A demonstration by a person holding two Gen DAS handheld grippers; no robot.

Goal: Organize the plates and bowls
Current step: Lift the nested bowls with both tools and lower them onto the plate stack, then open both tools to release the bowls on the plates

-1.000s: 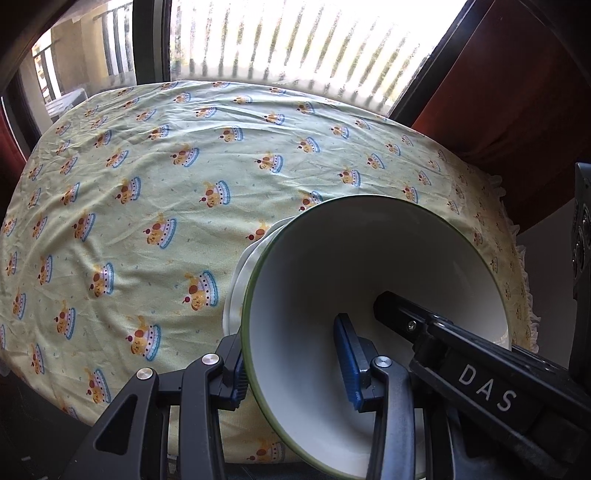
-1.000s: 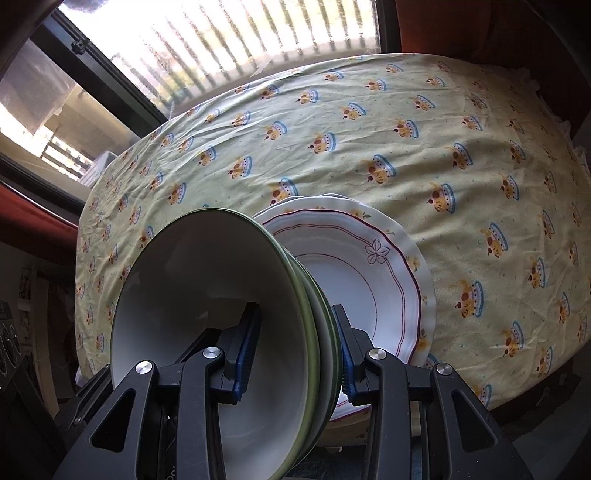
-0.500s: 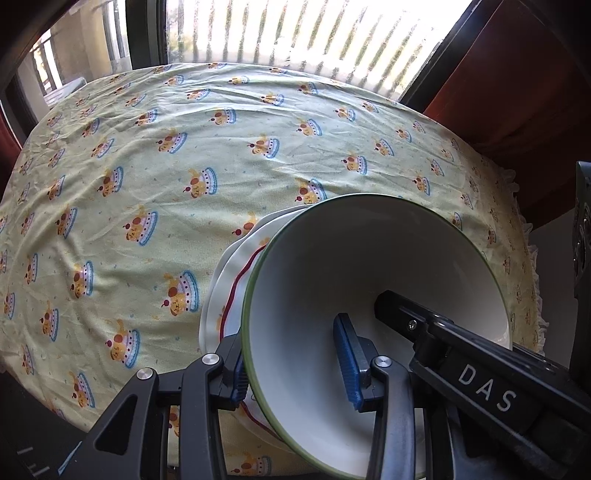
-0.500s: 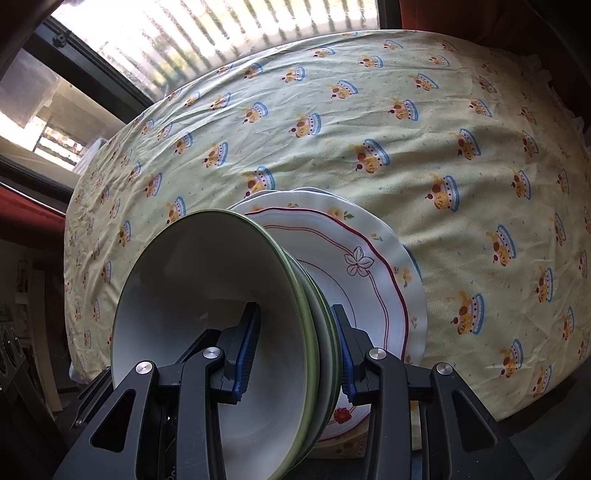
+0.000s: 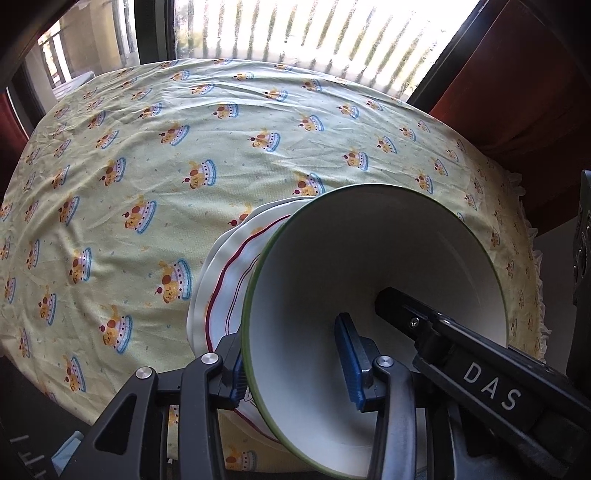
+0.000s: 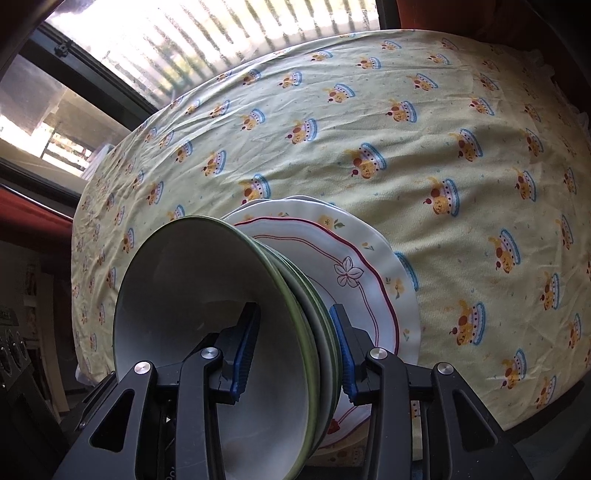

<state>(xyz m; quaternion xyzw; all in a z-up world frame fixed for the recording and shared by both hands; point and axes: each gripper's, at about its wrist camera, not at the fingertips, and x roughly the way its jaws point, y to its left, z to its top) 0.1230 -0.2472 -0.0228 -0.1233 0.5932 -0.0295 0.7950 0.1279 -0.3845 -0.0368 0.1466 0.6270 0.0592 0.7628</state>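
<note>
Bowls (image 6: 221, 332), white inside with green rims, sit nested in a stack that both grippers hold by its wall. In the right wrist view at least 3 green rims show one behind another. The right gripper (image 6: 291, 347) has its fingers narrowed onto the stack: one blue pad (image 6: 245, 350) lies inside the top bowl, the other pad (image 6: 341, 354) presses the outside of the lowest bowl. The left gripper (image 5: 295, 362) grips the opposite side the same way, with one blue pad (image 5: 351, 362) inside the bowl (image 5: 369, 266) and the other against the outer wall. The right gripper's black fingers, lettered "DAS", reach into the bowl from the right in the left wrist view.

Beneath the stack lie plates (image 6: 362, 273): the top one is white with a scalloped edge, a dark red line, a flower outline and small yellow flowers, and the edges of more plates show under it. Whether the lowest bowl touches the top plate cannot be told. The plates (image 5: 229, 280) rest near the front edge of the surface, which is covered by a pale yellow-green cloth (image 6: 443, 129) printed with small cakes. A bright window (image 5: 295, 29) with vertical bars stands behind the surface.
</note>
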